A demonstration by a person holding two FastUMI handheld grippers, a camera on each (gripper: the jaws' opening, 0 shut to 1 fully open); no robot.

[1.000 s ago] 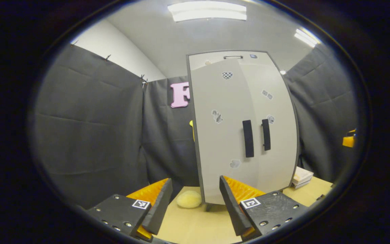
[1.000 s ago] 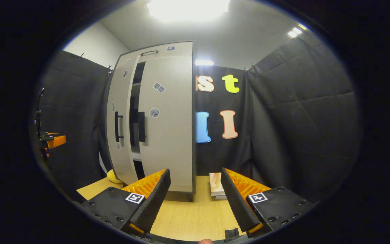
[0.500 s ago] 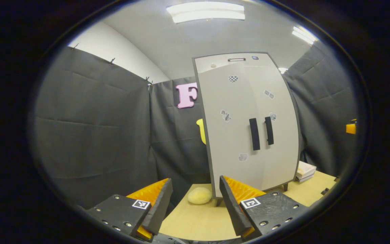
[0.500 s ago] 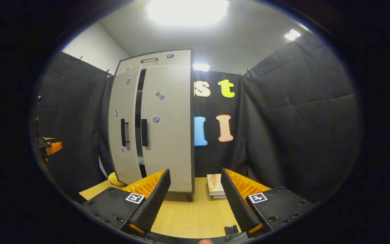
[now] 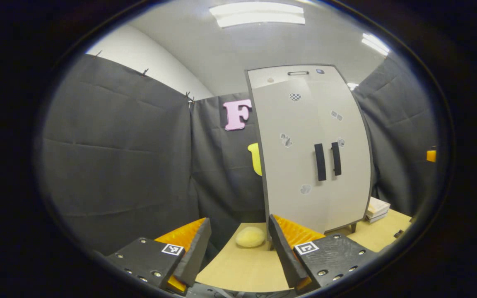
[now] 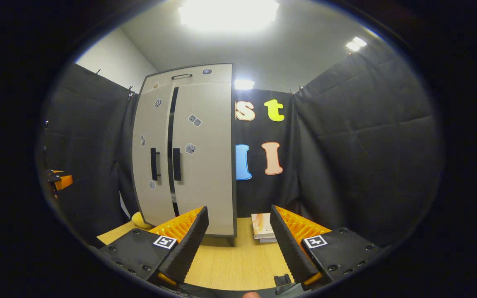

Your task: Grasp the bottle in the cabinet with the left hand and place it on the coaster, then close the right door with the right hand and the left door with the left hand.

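Cabinet [image 5: 313, 165] farther than before; sponge [image 5: 250, 236], books [image 6: 262, 226] beside.

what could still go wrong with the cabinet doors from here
1. In the right gripper view a thin dark gap runs between the left door and the right door, so the cabinet may not be fully shut.
2. Both the left tool and the right tool are open, empty and away from the doors, so nothing is pressing them closed.
3. The bottle and coaster can't be checked here.
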